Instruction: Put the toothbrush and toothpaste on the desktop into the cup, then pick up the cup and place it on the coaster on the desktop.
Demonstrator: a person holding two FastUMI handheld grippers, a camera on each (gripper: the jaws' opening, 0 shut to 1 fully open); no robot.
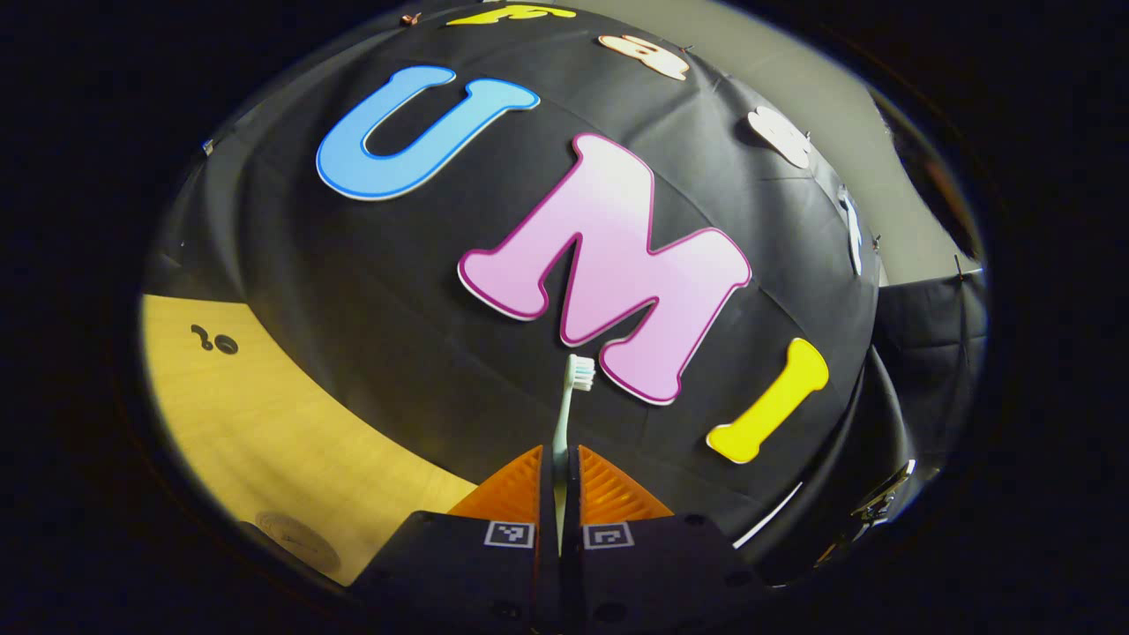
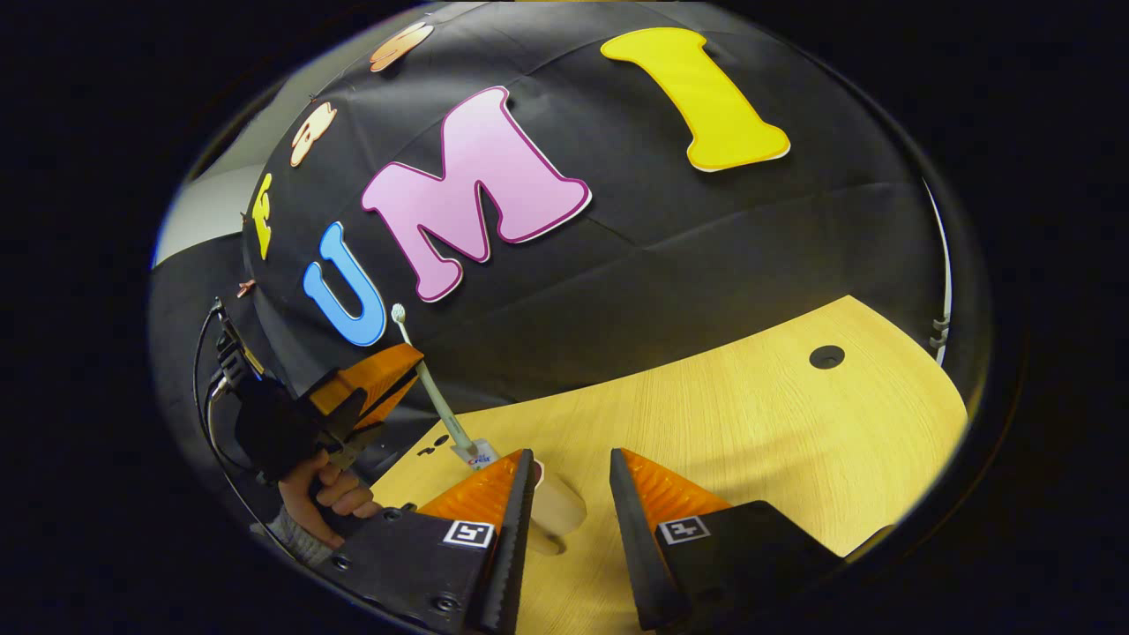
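1. The left gripper (image 1: 559,481) has its fingers clamped on the toothbrush (image 1: 564,414) — bristle head up, raised above the bench (image 1: 265,432).
2. The right gripper (image 2: 571,494) holds its fingers apart, low over the bench, framing the cup (image 2: 557,511).
3. The toothpaste (image 2: 479,456) lies just beside the cup.
4. A hand (image 2: 322,498) grips the left gripper's handle.

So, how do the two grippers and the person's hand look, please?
Each gripper, left gripper and right gripper, has a black body, ribbed wedge-shaped fingers and two small square black-and-white markers. In the right gripper view, black cables loop behind the left gripper, and a grey sleeve cuff shows below the hand.
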